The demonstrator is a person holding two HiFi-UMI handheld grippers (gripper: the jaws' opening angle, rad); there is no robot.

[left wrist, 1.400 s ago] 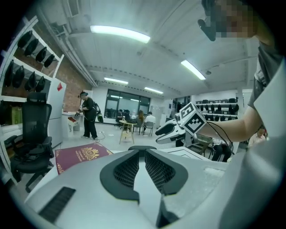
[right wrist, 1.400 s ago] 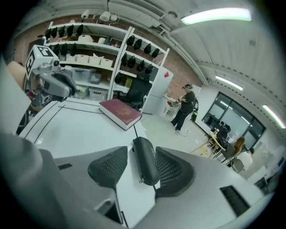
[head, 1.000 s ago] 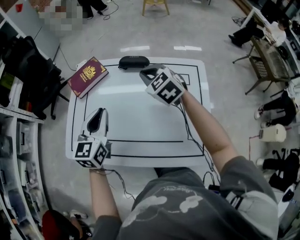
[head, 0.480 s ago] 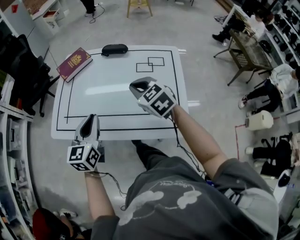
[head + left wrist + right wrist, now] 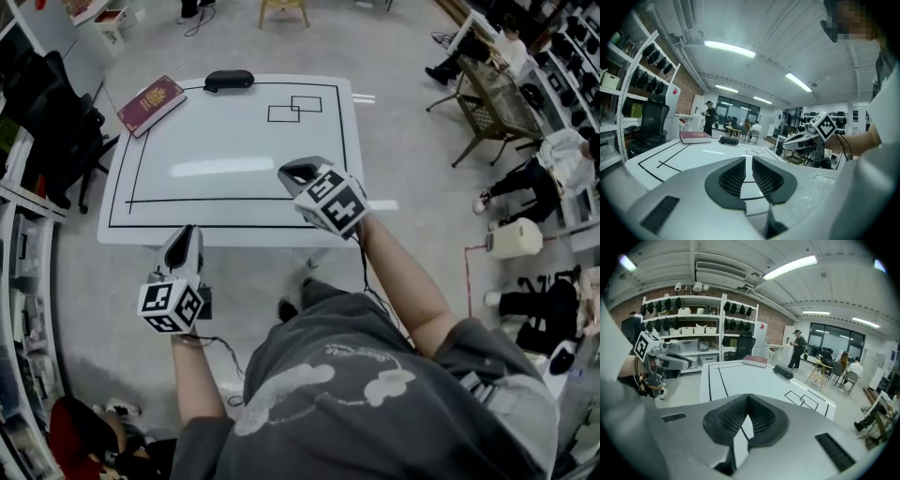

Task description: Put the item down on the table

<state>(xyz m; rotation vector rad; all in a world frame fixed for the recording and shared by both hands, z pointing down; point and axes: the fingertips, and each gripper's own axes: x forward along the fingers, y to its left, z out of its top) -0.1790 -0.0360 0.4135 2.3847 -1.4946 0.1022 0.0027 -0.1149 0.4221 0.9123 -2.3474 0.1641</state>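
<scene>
On table (image 5: 225, 169), far edge — book (image 5: 151, 101), case (image 5: 230, 81)

The room is being lit brightly and evenly by long ceiling tubes (image 5: 729, 48). Their light is being thrown back as a pale streak across the white table's (image 5: 234, 131) middle and as glare on the floor (image 5: 403, 141) past its right edge. Straight lines are being bent toward the edges, and corners are being darkened.

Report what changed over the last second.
The right hand-held gripper drew back from the far side of the table to its near side; the left hand-held gripper backed to the near edge. Nothing grasped or released. The book and case stayed put.
</scene>
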